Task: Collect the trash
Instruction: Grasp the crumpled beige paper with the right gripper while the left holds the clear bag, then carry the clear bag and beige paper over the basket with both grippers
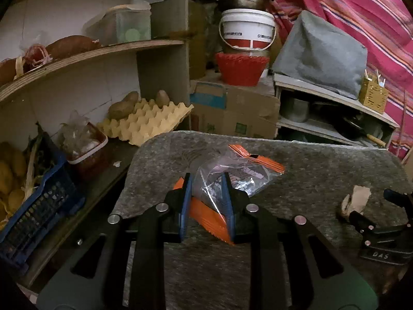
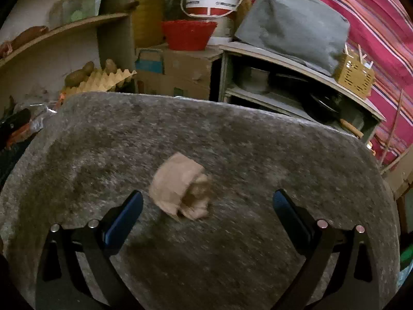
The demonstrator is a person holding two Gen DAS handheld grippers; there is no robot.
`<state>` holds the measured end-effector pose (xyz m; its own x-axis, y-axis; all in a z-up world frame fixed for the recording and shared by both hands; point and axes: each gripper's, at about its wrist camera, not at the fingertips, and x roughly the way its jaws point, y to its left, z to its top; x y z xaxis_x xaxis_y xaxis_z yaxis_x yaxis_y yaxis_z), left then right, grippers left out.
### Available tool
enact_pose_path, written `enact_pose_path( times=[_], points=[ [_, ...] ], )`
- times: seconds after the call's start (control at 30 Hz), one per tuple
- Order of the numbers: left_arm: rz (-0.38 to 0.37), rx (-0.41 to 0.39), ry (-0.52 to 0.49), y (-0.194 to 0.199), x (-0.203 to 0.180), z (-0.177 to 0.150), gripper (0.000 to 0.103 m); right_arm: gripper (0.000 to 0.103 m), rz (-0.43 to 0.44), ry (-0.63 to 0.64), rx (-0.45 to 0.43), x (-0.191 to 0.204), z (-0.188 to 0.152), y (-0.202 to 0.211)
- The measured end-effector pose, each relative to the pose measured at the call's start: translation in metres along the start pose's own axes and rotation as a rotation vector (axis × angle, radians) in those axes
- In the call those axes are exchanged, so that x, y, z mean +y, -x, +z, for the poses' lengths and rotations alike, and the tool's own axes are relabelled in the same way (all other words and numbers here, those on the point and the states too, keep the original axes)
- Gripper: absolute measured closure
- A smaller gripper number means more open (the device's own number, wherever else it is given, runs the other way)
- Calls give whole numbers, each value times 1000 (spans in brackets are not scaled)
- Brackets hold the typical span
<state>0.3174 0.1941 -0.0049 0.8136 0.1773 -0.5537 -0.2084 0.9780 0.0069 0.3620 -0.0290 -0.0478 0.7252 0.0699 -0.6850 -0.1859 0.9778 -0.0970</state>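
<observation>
Orange-edged plastic bag (image 1: 227,178) between left hand-held gripper (image 1: 206,180) fingers

Both wrist views look low and close across the grey counter (image 1: 322,170) toward the same cluttered shelves (image 2: 296,67).

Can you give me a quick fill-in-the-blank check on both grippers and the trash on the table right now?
1. The left gripper is shut on the clear ____ bag.
2. The right gripper is ____, its fingers on either side of the crumpled paper.
3. The crumpled paper is ____ in colour.
4. Both pieces of trash are over the ____ felt table.

Missing words: plastic; open; brown; grey
</observation>
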Motion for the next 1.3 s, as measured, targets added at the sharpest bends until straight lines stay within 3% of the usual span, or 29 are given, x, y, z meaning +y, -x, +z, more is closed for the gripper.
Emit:
enact_pose_path(
  times=[0.17, 0.2, 0.23, 0.33, 0.6, 0.9, 1.3],
  points=[
    [7, 1, 6, -1, 2, -1, 81, 6, -40, 50, -5, 12, 4, -11],
    [8, 3, 9, -2, 3, -1, 81, 12, -42, 62, -1, 14, 3, -13],
    [8, 5, 11, -2, 3, -1, 81, 24, -34, 69, 7, 15, 3, -15],
    [9, 6, 20, 0, 5, -1, 81, 48, 30, 64, 39, 15, 3, -20],
    [9, 5, 49, 14, 9, -1, 81, 51, 47, 84, 6, 11, 3, 3],
    [-12, -23, 23, 42, -5, -6, 81, 51, 6, 53, -60, -25, 3, 54],
    [-98, -45, -22, 82, -56, -16, 81, 51, -81, -61, -56, -104, -48, 105]
  ],
)
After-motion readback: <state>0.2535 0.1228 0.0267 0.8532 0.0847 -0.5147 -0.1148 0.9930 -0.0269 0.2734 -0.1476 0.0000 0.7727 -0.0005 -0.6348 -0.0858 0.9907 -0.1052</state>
